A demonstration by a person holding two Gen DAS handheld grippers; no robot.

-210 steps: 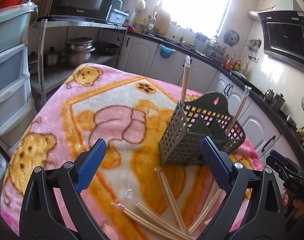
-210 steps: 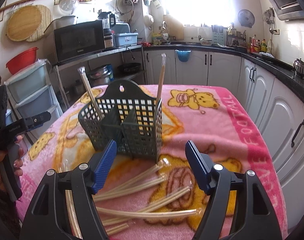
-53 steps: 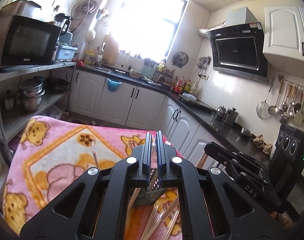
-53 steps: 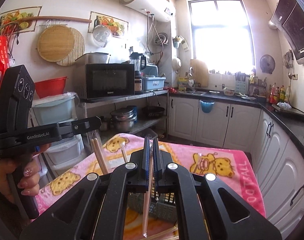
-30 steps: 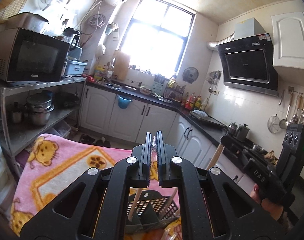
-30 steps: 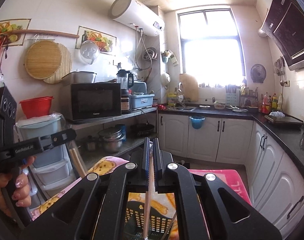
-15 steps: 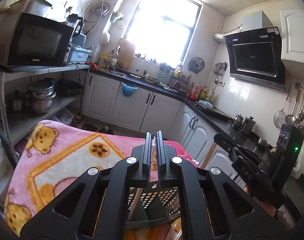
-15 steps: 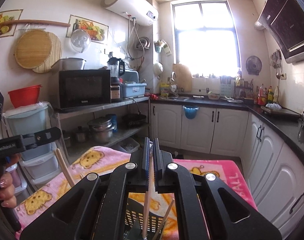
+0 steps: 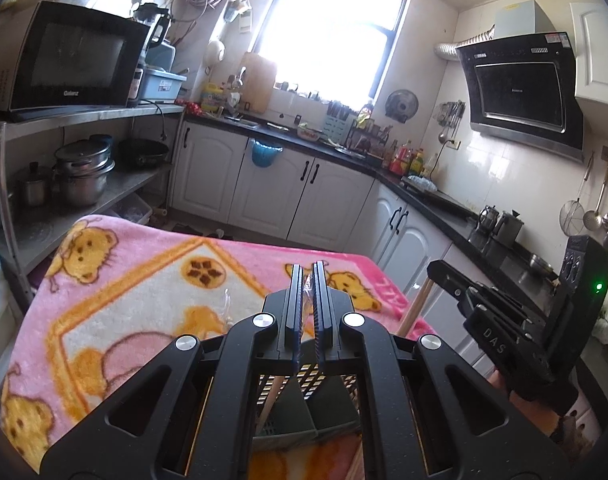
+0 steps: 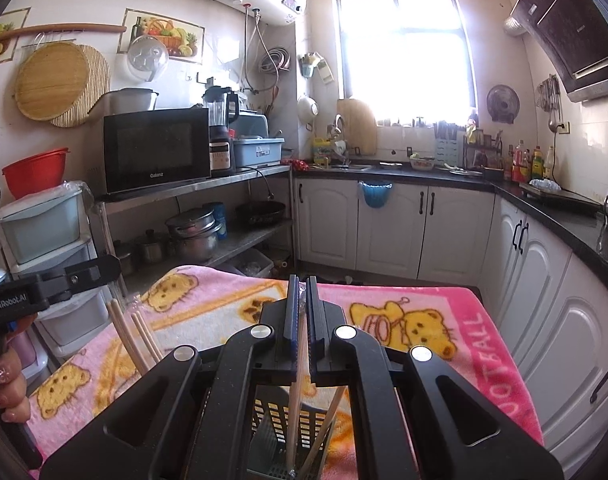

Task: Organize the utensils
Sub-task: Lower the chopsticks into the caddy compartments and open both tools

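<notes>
Dark green perforated plastic utensil caddy point(image 10: 300, 420) at 6 o'clock on the pink-blanketed bench point(image 10: 443, 320), holding wrapped wooden chopsticks point(image 10: 321, 428). Right tongs point(image 10: 300, 320) clenched on wrapped pair point(image 10: 295, 400); left tongs point(image 9: 308, 312) clenched on another point(image 9: 271, 404).

Both claws, once open, now gripping chopsticks point(image 10: 300, 364).

Sunlit kitchen: bright window point(image 10: 403, 44), white cabinets point(image 10: 387, 228), black countertop point(image 10: 543, 204), microwave point(image 10: 156, 148) on a metal shelf point(image 10: 208, 184).
</notes>
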